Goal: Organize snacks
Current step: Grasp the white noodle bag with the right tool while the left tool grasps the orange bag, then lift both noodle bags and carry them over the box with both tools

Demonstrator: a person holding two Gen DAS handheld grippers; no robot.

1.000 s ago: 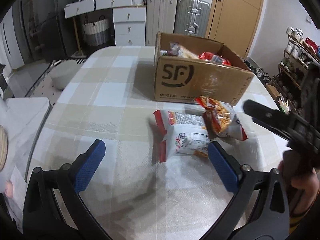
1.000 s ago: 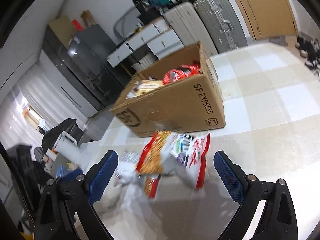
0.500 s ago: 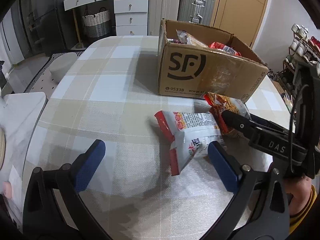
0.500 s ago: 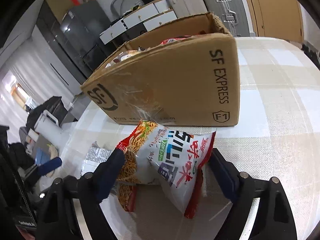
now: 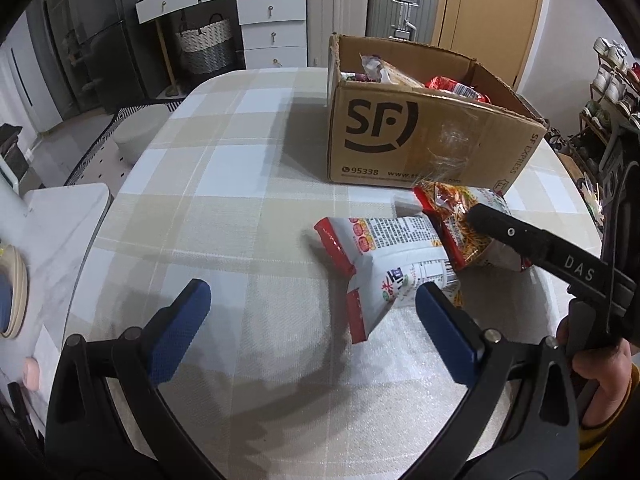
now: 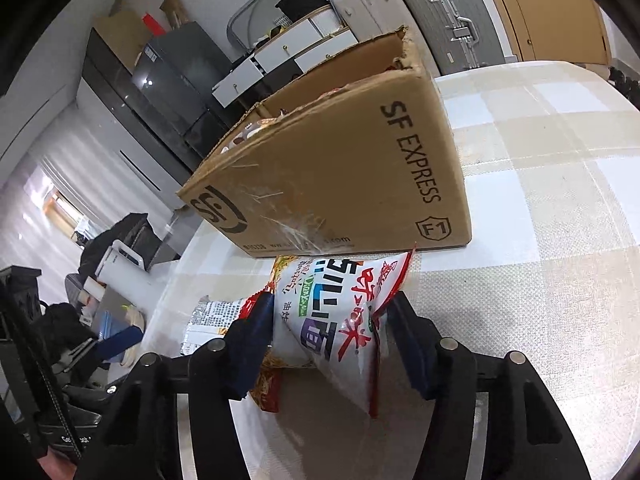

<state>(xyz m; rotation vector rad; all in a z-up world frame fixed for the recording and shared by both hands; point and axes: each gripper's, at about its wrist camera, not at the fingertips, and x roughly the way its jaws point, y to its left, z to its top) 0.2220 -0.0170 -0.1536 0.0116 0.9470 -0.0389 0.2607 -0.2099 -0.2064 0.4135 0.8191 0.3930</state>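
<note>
Noodle packet between closing right tongs, seen right-wrist only.

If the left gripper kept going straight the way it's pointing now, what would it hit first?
Most likely the checked tablecloth: the open left gripper angles down at bare cloth. The white noodle packet lies just right of that line, though depth is unclear.

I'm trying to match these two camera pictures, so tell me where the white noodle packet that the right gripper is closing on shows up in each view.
Left wrist view: the white noodle packet lies right of centre, just below the box, with the right gripper's finger across it.
Right wrist view: it sits low in the centre, between the closing jaws, its sides touching both pads.
Shared landmark: the SF cardboard box, directly behind the packet.
</note>
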